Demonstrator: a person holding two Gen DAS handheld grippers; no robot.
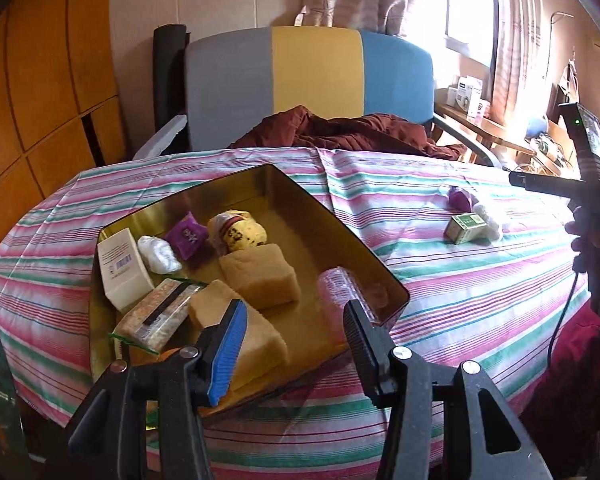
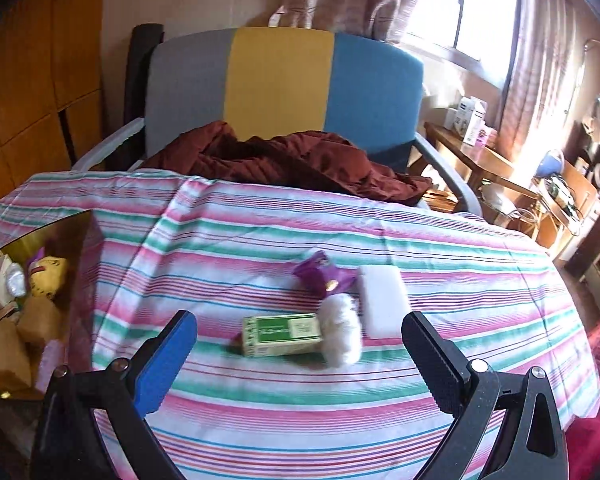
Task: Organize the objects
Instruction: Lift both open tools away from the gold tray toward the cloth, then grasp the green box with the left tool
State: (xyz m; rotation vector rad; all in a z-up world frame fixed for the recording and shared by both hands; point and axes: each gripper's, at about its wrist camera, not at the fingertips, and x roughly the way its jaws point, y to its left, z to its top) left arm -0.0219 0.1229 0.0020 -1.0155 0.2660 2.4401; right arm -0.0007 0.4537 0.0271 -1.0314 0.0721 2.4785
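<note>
A gold metal tin (image 1: pixel 364 240) sits on the striped tablecloth and holds several items: a white box (image 1: pixel 122 272), a white wad (image 1: pixel 158 254), a purple packet (image 1: pixel 188 234), a yellow spotted toy (image 1: pixel 242 232), tan sponges (image 1: pixel 260 280), a grain packet (image 1: pixel 160 320), a pink plastic roll (image 1: pixel 340 288). My left gripper (image 1: pixel 294 320) is open and empty over the tin's near edge. My right gripper (image 2: pixel 300 340) is open and empty just short of a green box (image 2: pixel 282 334), a white wad (image 2: pixel 340 334), a white block (image 2: pixel 384 300) and a purple packet (image 2: pixel 320 276).
A grey, yellow and blue armchair (image 2: pixel 280 84) with a maroon cloth (image 2: pixel 292 156) stands behind the table. A wooden side table (image 2: pixel 472 152) with small boxes is at the right by the window. The tin (image 2: pixel 80 248) shows at the right wrist view's left edge.
</note>
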